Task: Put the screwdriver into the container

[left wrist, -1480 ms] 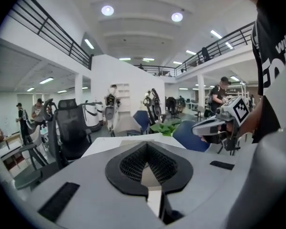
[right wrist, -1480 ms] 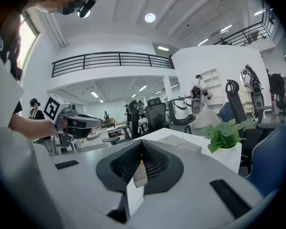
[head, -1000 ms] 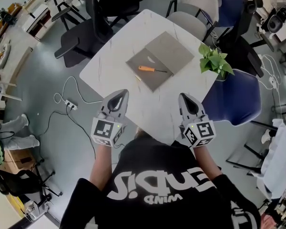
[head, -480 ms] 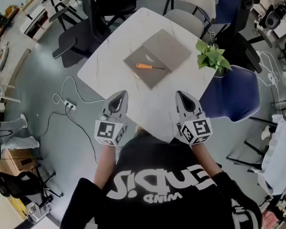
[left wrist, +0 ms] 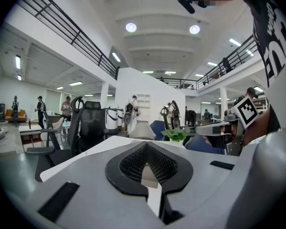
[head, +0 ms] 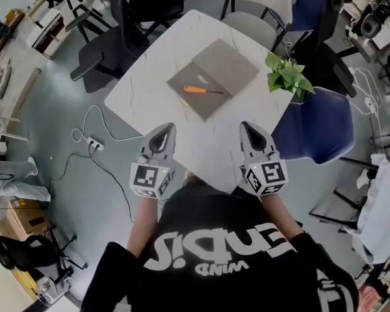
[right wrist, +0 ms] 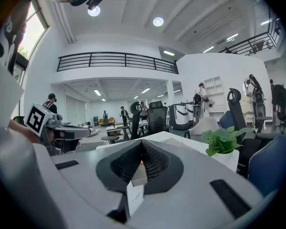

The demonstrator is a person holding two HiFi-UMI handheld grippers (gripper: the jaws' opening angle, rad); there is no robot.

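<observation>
Two empty tools, left gripper (head: 166, 128) and right gripper (head: 245, 126), sit pressed together at the table (head: 146, 83) edge. The screwdriver (head: 203, 90) lies on the grey container (head: 229, 62), near half; any pickup should pinch its handle squarely.

Left tongs (head: 166, 130), right tongs (head: 245, 129) closed (empty), side by side.

Screwdriver (head: 195, 89) tip: too sml.
</observation>
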